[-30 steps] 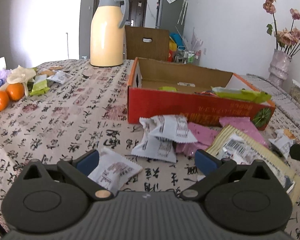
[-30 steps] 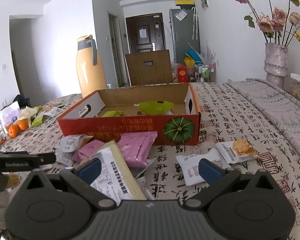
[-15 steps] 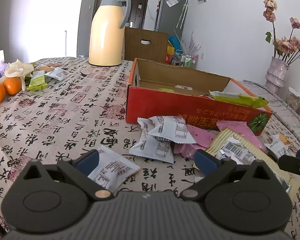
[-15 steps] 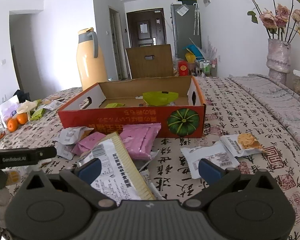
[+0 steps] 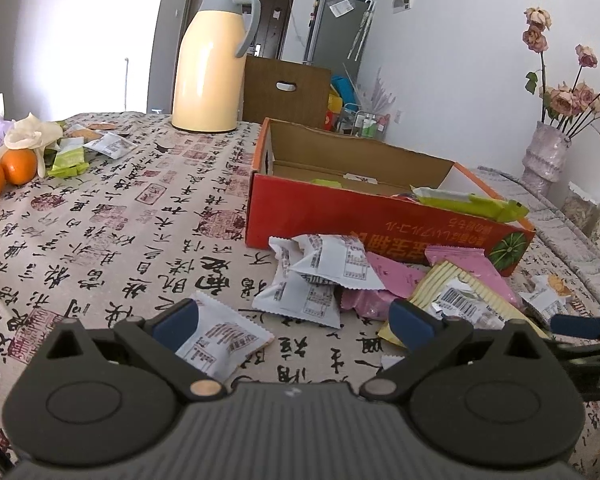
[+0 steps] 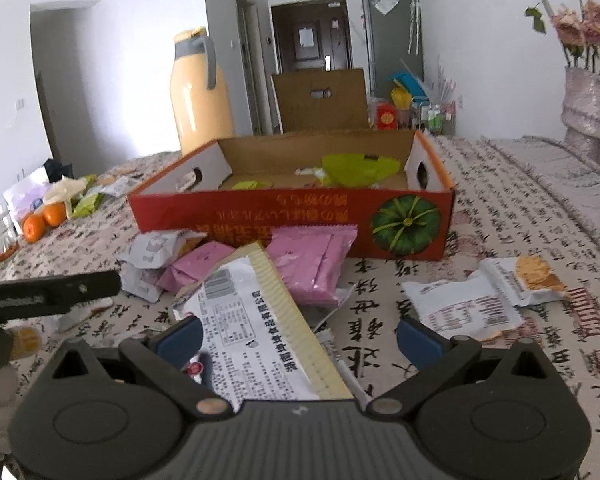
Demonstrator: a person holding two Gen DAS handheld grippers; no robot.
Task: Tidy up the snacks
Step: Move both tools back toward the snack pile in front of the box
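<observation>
Chinese print (illegible) on snack packet (image 6: pixel 256 332)

Left gripper (image 5: pixel 294 322) (jaws apart) above white snack packet (image 5: pixel 220 342), near red box (image 5: pixel 364 216).

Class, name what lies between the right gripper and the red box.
In the right wrist view, a striped packet and pink packets lie between the open right gripper and the red box.

Left black two-finger gripper with blue pads (image 5: pixel 294 322): jaws spread wide, level, low over table. Right black two-finger gripper with blue pads (image 6: pixel 299 336): jaws equally wide, nothing gripped, just right of left one.
</observation>
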